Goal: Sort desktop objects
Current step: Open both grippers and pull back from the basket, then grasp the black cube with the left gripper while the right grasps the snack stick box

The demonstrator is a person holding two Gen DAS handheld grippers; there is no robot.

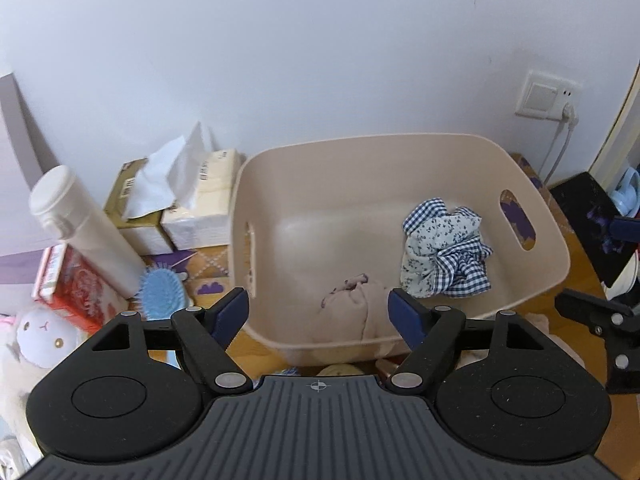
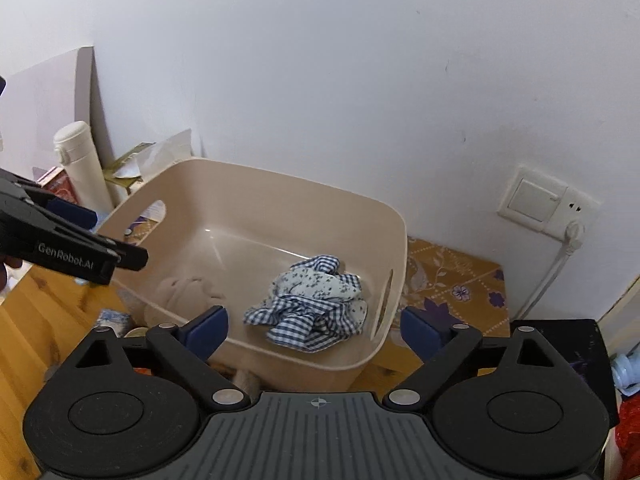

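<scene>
Both grippers hang over the beige, smooth plastic bin with rounded corners and slot handles [image 1: 400,148], and neither holds anything: the left gripper [image 1: 318,312] has its blue-padded fingers spread wide, and the right gripper [image 2: 314,326] likewise. The step in hand appears to be the interval between a deposit and the next pick. Two soft items already lie in the bin: a crumpled blue-and-white gingham and floral cloth [image 1: 446,250] at the right side of the floor, and a limp beige-pink fabric piece [image 1: 356,308] against the near wall. Unsorted items stand on the wooden worktop [image 2: 44,312] left of the bin: a tall white cylindrical flask [image 1: 80,228], a light-blue plastic hairbrush with bristles [image 1: 162,294], tissue packs [image 1: 188,204] and a white plush toy [image 1: 36,336]. The next move probably calls for swinging one gripper left, aligning the fingers across a narrow, rigid part such as the brush, and closing there.
</scene>
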